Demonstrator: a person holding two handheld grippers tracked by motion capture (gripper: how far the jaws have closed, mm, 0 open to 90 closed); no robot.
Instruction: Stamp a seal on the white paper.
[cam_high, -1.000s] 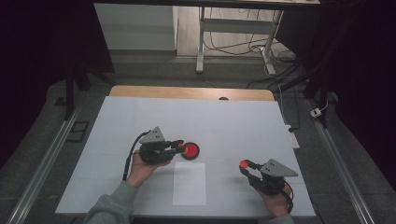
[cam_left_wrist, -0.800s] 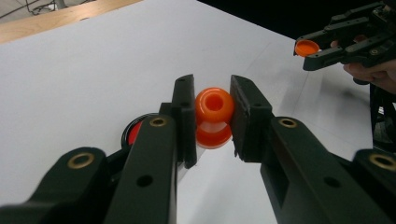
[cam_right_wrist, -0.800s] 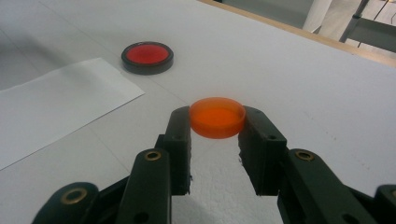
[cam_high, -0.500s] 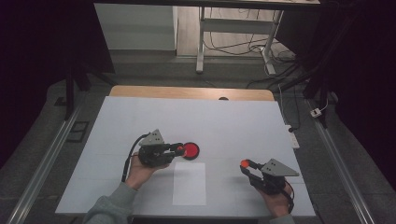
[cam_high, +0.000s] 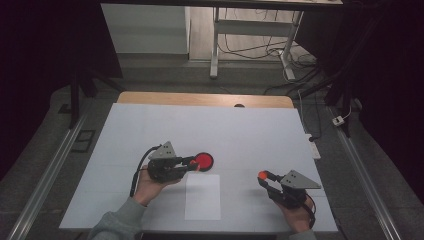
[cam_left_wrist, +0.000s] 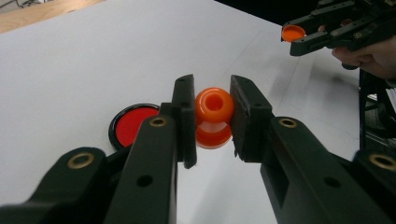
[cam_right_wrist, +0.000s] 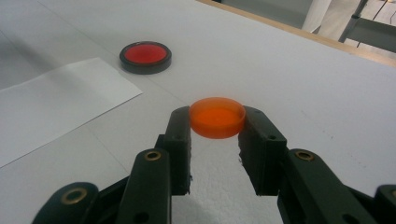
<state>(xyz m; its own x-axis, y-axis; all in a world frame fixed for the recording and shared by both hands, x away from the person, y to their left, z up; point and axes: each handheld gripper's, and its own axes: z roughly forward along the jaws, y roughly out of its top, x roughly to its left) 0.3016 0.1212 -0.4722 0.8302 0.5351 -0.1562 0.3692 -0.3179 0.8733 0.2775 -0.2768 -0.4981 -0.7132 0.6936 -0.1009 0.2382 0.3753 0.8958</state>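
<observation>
Glossy plastic orange stamp, cap

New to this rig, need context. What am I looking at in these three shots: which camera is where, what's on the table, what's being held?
No robot arm here: a person holds a two-jaw tool in each hand. The high view looks down from above the person's side of the white table. The other two cameras ride on the tools and look along their black jaws.

The left gripper is shut on a small orange stamp-like piece with a round knob. The right gripper is shut on a shallow orange cap.

On the table lie a round black-rimmed red pad, right by the left gripper's tips, and a white sheet of paper between the hands.
</observation>
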